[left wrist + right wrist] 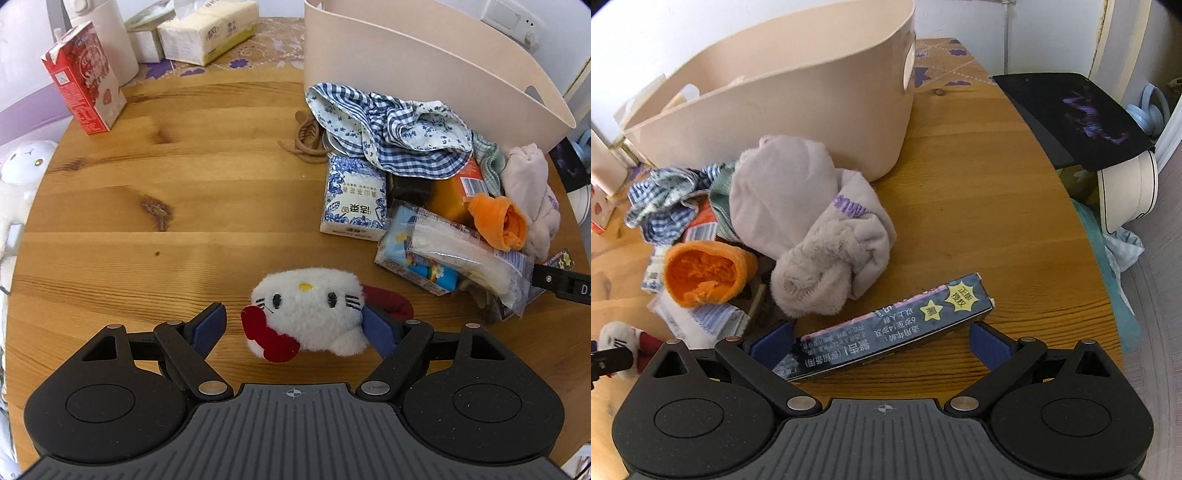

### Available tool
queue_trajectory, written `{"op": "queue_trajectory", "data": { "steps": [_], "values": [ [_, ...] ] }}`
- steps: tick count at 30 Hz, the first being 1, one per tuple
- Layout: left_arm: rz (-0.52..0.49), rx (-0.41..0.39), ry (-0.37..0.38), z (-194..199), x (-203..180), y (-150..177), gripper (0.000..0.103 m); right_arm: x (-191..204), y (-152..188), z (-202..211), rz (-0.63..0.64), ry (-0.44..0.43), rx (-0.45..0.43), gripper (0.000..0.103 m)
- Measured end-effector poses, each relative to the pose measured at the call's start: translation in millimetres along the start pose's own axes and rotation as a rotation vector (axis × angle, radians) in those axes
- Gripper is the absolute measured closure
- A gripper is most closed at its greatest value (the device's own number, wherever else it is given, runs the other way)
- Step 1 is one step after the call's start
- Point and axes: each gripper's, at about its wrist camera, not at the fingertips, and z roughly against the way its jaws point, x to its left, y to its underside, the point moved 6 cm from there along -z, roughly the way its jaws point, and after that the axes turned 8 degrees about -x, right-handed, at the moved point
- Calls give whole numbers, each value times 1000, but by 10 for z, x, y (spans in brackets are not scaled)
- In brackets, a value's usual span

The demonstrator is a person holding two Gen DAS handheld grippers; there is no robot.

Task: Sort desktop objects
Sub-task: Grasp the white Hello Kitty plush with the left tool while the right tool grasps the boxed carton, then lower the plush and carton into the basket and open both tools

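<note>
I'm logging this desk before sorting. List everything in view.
cat plush: one, white with red bow, between left fingers
dark box: one, navy, between right fingers
bin: one, beige, behind pile
checked cloth: one, blue-white, atop pile
socks: one bundle, pale lilac, beside bin
orange sock: one, pile front
carton: one, red, far left
tissue packs: two, pale, table's back
left gripper: one, open
right gripper: one, open
</note>
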Motion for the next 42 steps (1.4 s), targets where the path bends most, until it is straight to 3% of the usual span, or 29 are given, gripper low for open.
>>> {"op": "queue_trajectory", "data": {
  "steps": [8,13,16,18,22,24,27,42],
  "values": [
    [-4,31,17,-133,14,29,22,55,99,-48,69,36,16,2],
    [13,30,32,-156,26,7,22,7,122,5,92,37,0,11],
    [40,33,54,-160,25,10,29,-13,139,48,99,40,-12,19],
    [52,38,65,-153,12,18,33,-26,153,79,101,39,-22,33],
    [52,27,61,-128,-6,34,38,-84,162,116,110,39,-34,50],
    [58,19,54,-117,-14,51,39,-103,160,147,100,19,-34,70],
    [65,18,61,-94,-44,83,40,-114,166,165,85,-7,-21,81],
    [63,-7,64,114,-228,179,41,-236,169,371,68,-80,-64,81]
  ]
}}
